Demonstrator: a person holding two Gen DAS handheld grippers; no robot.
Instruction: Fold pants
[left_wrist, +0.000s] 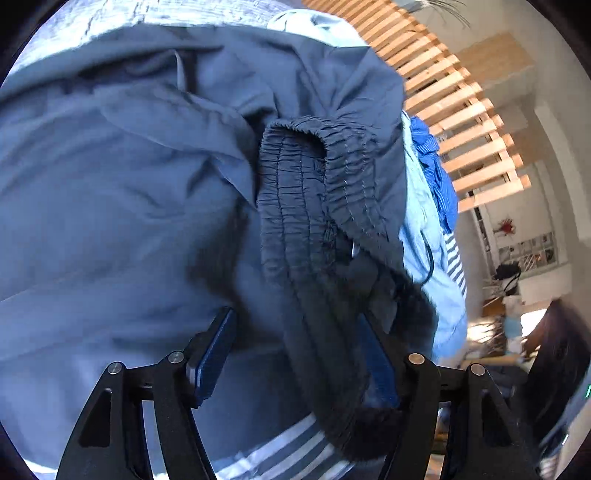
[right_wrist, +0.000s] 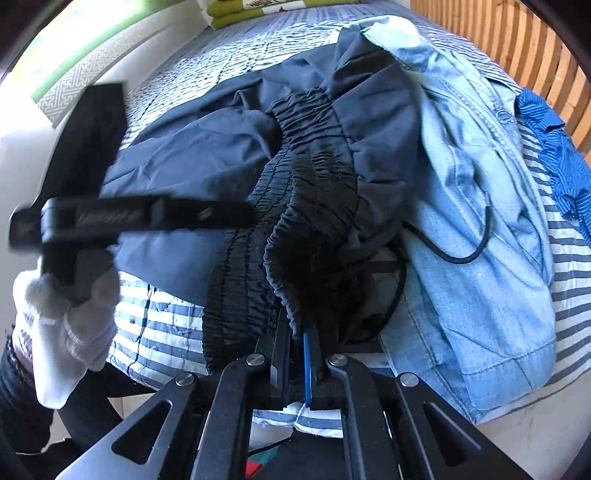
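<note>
Ruched elastic waistband (right_wrist: 295, 206) of navy pants (right_wrist: 192, 158), pinched in right tongs (right_wrist: 295, 332).

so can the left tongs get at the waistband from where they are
Probably yes: the left tongs are open with the dark pants' waistband already lying between the fingers, nothing covering it. The right tongs pinch its edge.

blurred: left gripper (right_wrist: 207, 216) and gloved hand (right_wrist: 70, 314) in right wrist view | hidden: right gripper (right_wrist: 297, 347) fingertips under pants (right_wrist: 314, 192) waistband | cut off: denim shirt (left_wrist: 424, 229) behind pants
</note>
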